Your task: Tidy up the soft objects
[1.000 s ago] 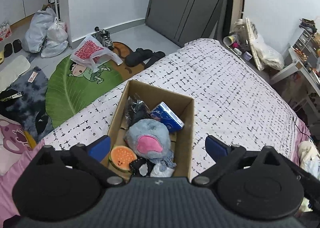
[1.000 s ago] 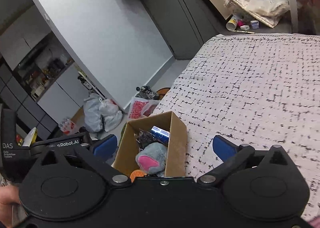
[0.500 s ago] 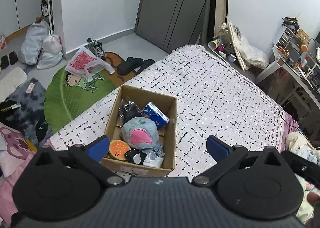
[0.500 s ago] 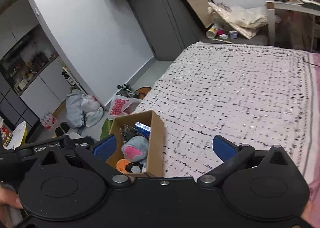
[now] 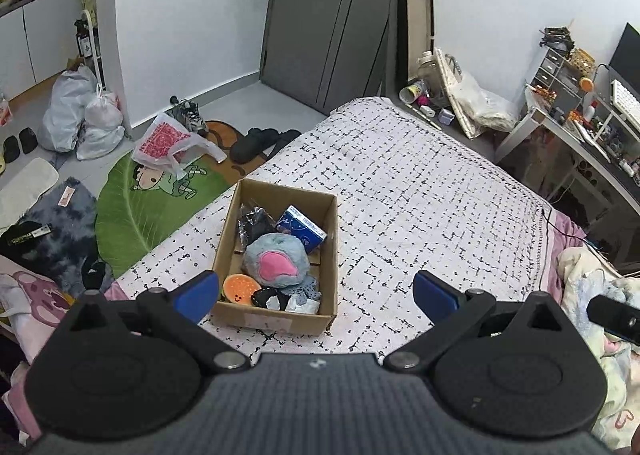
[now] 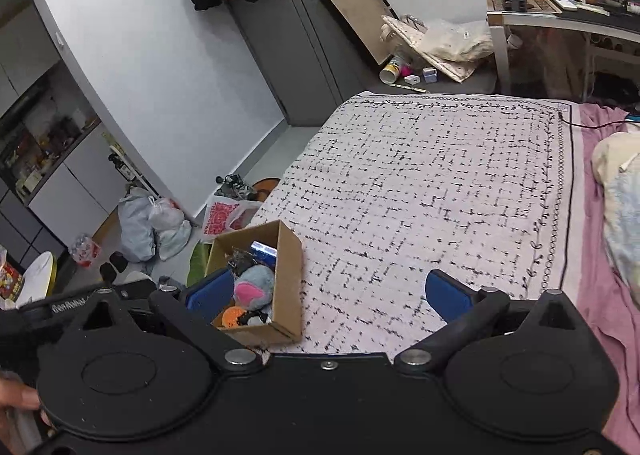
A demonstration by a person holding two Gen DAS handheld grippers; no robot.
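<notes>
Pulled back and up from the cardboard box (image 5: 276, 311) since a moment ago, with more bed showing. Left gripper (image 5: 316, 291) spread wide, holding nothing, up above the box. Right gripper (image 6: 326, 293) also spread wide and empty, to the right of the box. Inside the box: a grey and pink plush (image 5: 276, 261), an orange toy (image 5: 239, 287), a blue pack (image 5: 302, 228). Under the box, the checked bedspread (image 5: 420, 207).
</notes>
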